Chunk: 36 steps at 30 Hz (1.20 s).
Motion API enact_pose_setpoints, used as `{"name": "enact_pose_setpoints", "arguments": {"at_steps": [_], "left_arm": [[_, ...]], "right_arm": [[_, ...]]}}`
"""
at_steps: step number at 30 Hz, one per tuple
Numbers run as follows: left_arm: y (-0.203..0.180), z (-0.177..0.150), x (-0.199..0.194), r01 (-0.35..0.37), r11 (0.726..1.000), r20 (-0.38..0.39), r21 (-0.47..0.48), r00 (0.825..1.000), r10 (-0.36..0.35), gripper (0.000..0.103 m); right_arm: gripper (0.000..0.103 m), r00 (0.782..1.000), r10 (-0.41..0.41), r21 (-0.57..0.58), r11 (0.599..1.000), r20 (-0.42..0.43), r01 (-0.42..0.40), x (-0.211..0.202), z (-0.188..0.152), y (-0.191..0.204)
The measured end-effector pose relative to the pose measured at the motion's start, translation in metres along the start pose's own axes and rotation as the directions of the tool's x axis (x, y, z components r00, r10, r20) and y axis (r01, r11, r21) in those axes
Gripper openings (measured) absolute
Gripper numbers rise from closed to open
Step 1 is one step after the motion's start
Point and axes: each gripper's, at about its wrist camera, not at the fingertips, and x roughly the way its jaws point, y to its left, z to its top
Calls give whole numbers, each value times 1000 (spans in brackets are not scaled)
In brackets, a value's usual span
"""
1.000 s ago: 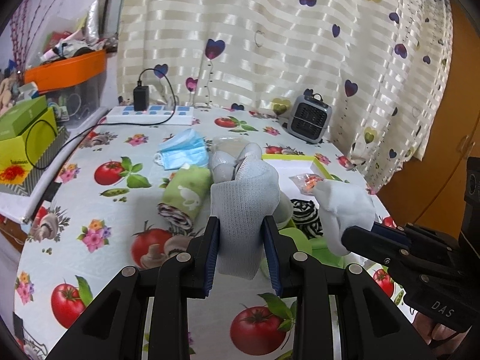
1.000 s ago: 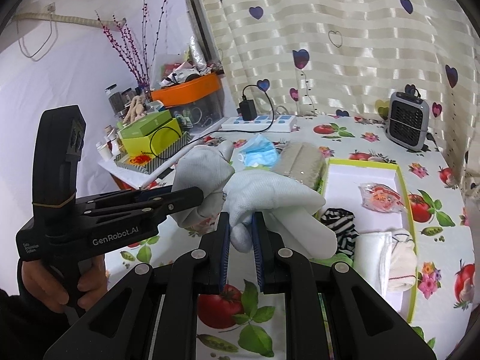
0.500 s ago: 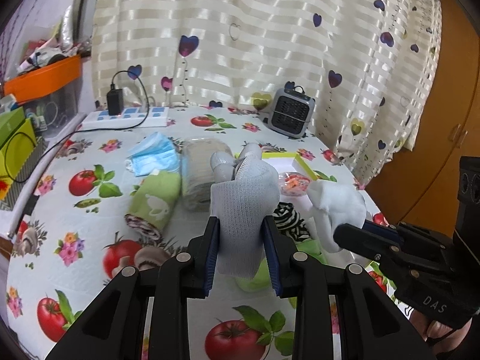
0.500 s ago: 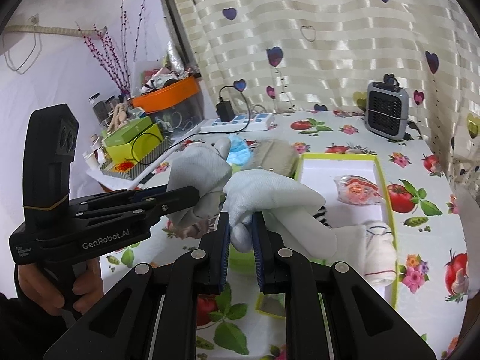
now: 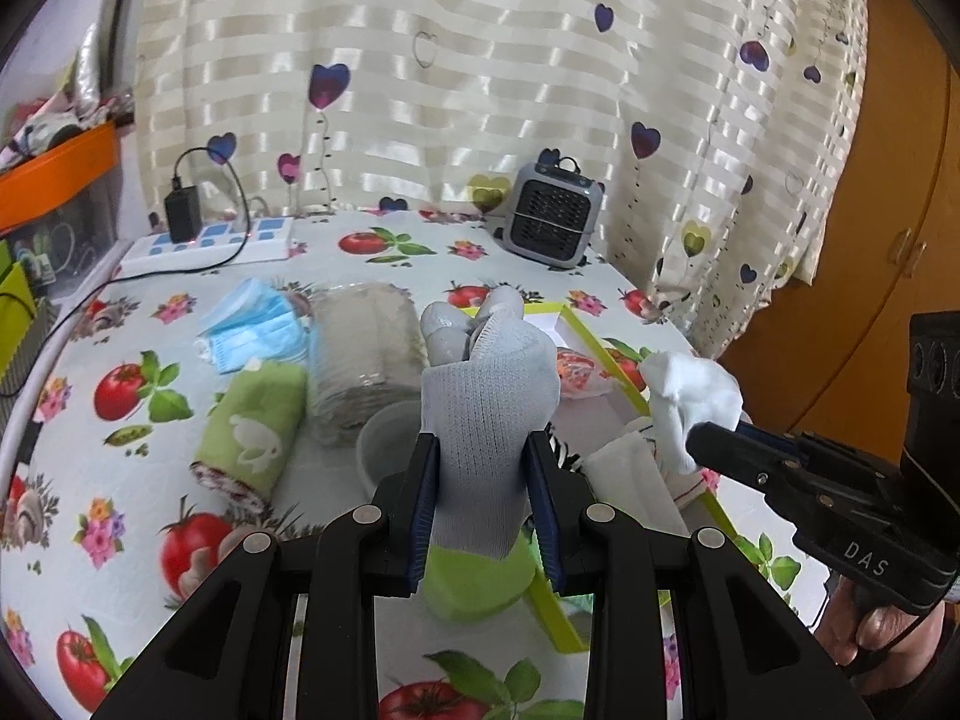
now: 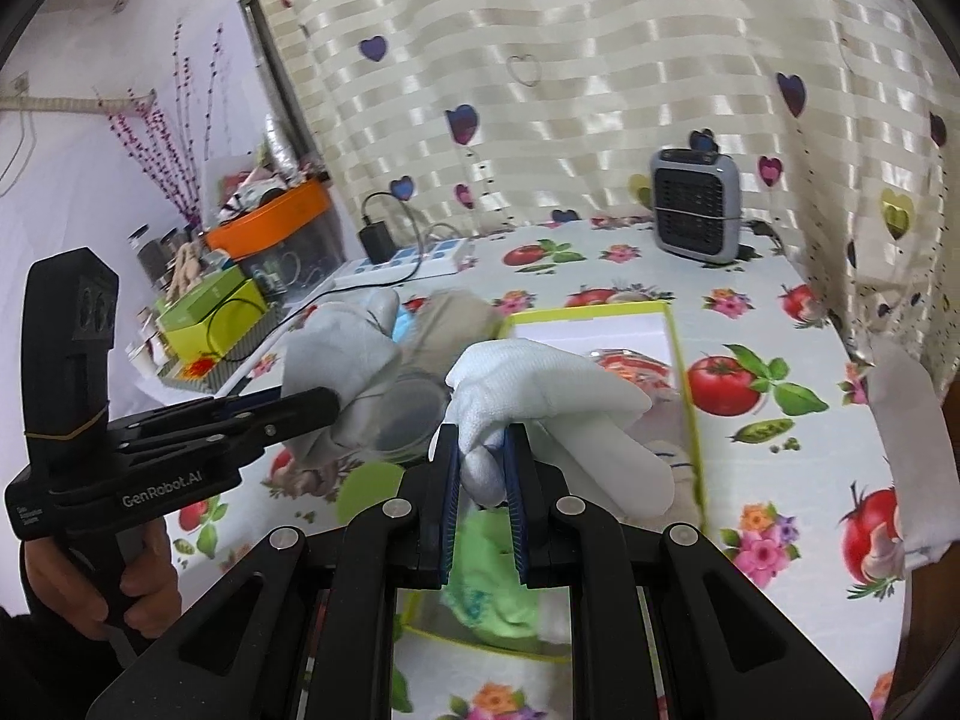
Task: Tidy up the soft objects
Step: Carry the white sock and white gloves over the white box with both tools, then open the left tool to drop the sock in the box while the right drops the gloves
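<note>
**Two gloves carried toward the yellow-rimmed box**

Seen from the left wrist camera, the left gripper (image 5: 483, 498) has its jaws clamped on the cuff of a pale grey knitted work glove (image 5: 486, 396), which stands upright at the centre of the view, fingers pointing to 12 o'clock. At 3 o'clock the right gripper (image 5: 696, 441) comes in from the side, its jaws closed on a crumpled white fabric glove (image 5: 690, 396). A hand (image 5: 870, 636) grips its handle at 4 o'clock.

Compared with a second ago, both grippers have travelled across the table (image 5: 150, 432), with its tomato-print cloth, toward the shallow box with a yellow-green rim (image 5: 606, 354), which now lies directly behind and under the two gloves. A rolled green towel (image 5: 252, 426), a beige fabric roll (image 5: 363, 360) and a blue face mask (image 5: 258, 330), formerly ahead, have slid to 9 and 10 o'clock.

From the right wrist camera, the white glove droops over the box's white floor (image 6: 594, 330), where other soft items already sit.

This suggests the gloves are close to their drop point; release looks like the next step.
</note>
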Motion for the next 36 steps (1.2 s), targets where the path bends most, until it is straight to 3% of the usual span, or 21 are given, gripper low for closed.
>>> {"name": "enact_pose_setpoints", "arguments": {"at_steps": [12,22,28,32,36], "left_arm": [[-19,19,43,31,999,-35,37,999,-30,28],[-19,34,90,45,999,-91,30,995,-43,28],[-20,39,116,47,998,-135,35,990,-42,28],[-20,38,130,45,998,-164,33,986,-39,28],[-21,39,133,43,998,-171,40,985,-36,28]], "right_arm": [[15,999,-37,41,998,-37,38,16,-1,-30],[15,995,-36,16,999,-88,38,58,12,-42],[21,986,-48,17,999,-158,51,85,11,-52],[40,984,-81,-10,997,-161,80,85,9,-52],[41,986,-89,-25,996,-141,87,76,9,-50]]}}
